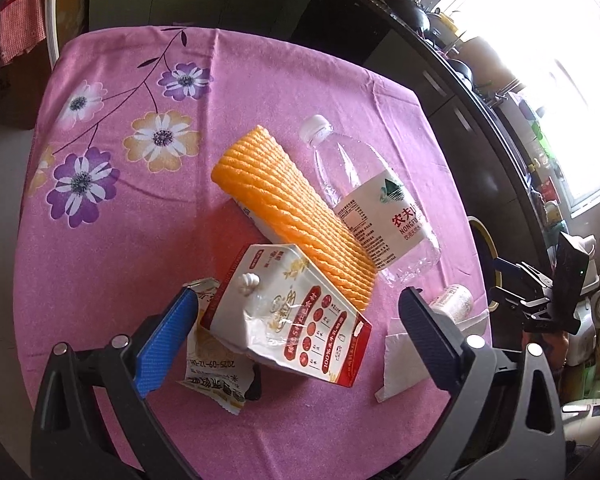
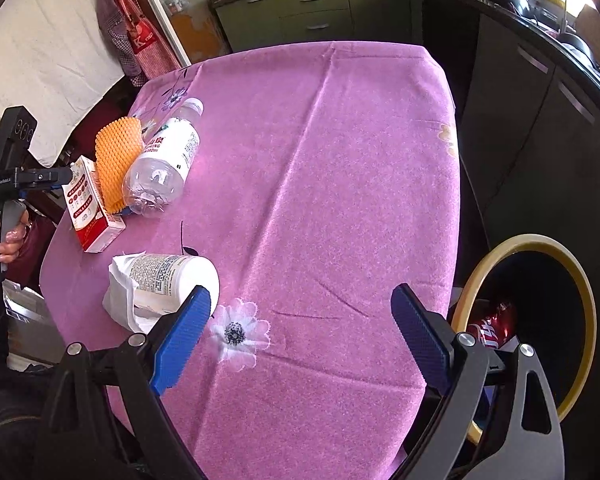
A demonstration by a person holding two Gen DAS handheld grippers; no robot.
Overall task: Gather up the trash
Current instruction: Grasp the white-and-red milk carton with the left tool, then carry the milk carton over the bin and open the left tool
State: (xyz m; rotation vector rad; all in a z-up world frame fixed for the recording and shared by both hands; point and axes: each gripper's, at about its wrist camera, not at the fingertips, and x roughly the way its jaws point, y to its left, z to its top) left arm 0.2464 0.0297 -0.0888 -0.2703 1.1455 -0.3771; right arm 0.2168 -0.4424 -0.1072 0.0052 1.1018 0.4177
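Left wrist view showed my left claw (image 1: 296,320) released, its jaws spread wide on either side of the crumpled milk carton (image 1: 288,316) without touching it. That carton lay on the pink desk (image 1: 140,240), partly over a torn snack wrapper (image 1: 216,380), with the orange foam net (image 1: 292,208) leaning behind it and the empty water bottle (image 1: 372,200) just beside the net. A white tissue (image 1: 396,360) and a small white bottle (image 1: 456,300) lay near the right jaw. I judged the carton was the piece to take: lower the jaws around its middle, squeeze gently so the dented card did not slip, and lift clear of the wrapper beneath.

Right wrist view showed my right claw (image 2: 300,336) also released and grasping nothing, hovering above bare cloth near the desk's edge. The small white bottle (image 2: 172,276) rested on the tissue (image 2: 120,304) just beside its left jaw. Beside the desk stood the yellow-rimmed bin (image 2: 540,244), dark inside, with a red can (image 2: 492,324) already in it; whether anything else lay there I could not tell.
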